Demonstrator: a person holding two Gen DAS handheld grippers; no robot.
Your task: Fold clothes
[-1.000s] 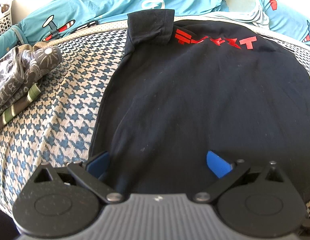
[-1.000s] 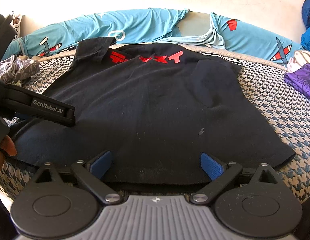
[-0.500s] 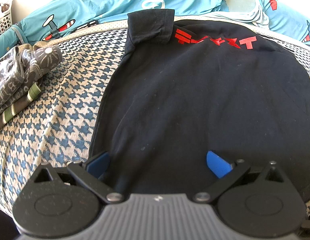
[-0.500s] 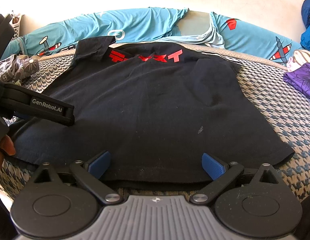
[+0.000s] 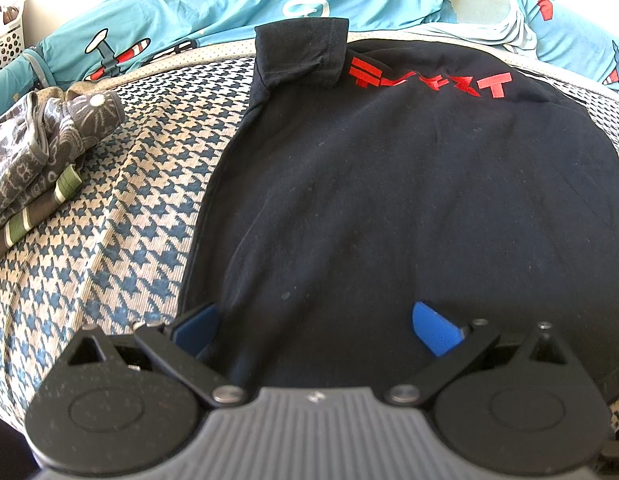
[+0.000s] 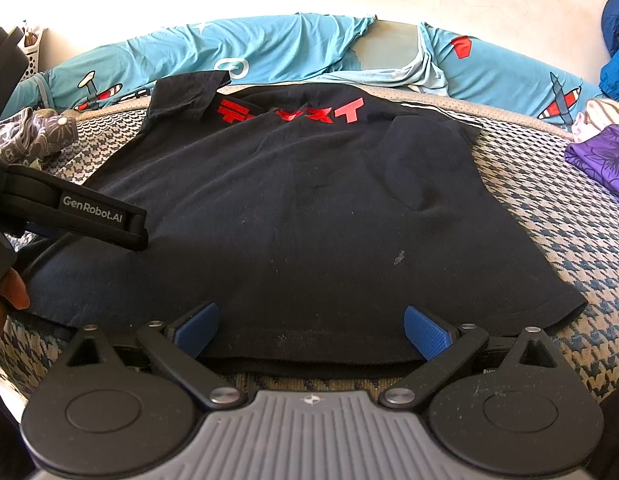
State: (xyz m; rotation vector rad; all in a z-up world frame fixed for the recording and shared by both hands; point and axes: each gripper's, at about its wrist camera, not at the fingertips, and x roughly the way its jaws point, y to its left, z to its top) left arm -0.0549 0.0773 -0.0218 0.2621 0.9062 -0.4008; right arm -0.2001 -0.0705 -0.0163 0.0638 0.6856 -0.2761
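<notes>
A black T-shirt [image 5: 389, 200] [image 6: 309, 208] with red lettering [image 6: 289, 112] lies flat on the houndstooth bed cover [image 5: 109, 220]. Its hem is toward me. Its left sleeve [image 5: 301, 52] is folded in over the shoulder, and the right sleeve [image 6: 421, 164] also lies folded onto the body. My left gripper [image 5: 315, 320] is open over the hem's left part. One of its fingers [image 6: 105, 220] shows from the side in the right wrist view. My right gripper [image 6: 311, 328] is open at the hem's middle, with cloth between the blue pads but not pinched.
A grey patterned pile of clothes [image 5: 41, 140] lies left of the shirt. A purple garment [image 6: 601, 160] sits at the right edge. A turquoise aeroplane-print sheet [image 6: 289, 48] runs along the far wall. A white basket [image 5: 5, 40] stands at the far left. A person's fingertip [image 6: 11, 292] shows by the left gripper.
</notes>
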